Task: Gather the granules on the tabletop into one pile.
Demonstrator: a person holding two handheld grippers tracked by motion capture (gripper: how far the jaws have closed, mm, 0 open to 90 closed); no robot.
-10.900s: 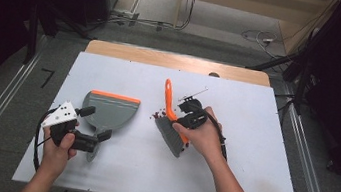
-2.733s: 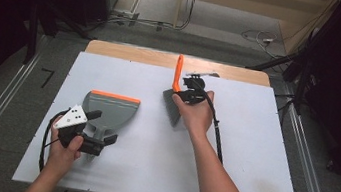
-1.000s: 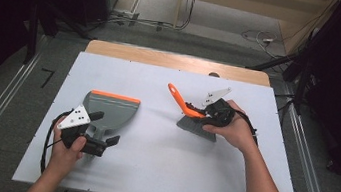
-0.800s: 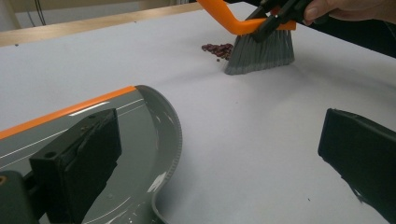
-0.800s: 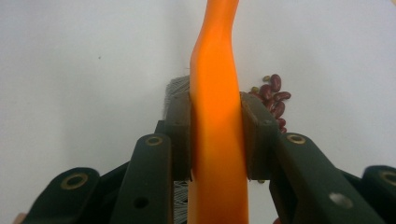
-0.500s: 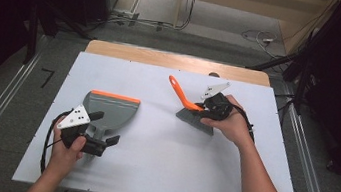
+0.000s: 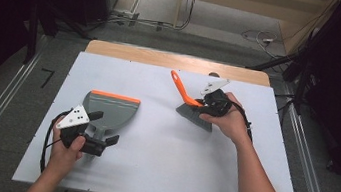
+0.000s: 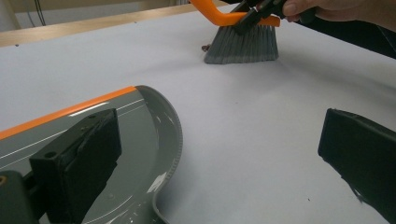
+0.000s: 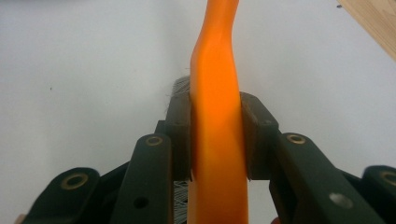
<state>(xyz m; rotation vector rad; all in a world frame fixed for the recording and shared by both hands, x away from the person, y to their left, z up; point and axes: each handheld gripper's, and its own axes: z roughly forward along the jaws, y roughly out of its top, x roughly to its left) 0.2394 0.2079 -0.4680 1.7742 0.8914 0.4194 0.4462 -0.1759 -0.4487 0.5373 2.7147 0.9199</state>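
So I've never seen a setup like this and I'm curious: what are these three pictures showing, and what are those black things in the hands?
No robot here: a person holds a hand-held two-jaw gripper in each hand at a white table. The high view looks down from above; the other two come from cameras riding on each gripper, looking along its black jaws. The right gripper is shut on the orange handle of a small grey-bristled brush, whose bristles rest on the table. The left gripper sits open at the handle end of a grey plastic dustpan with an orange front edge, which lies flat. A tiny dark speck lies beside the bristles.
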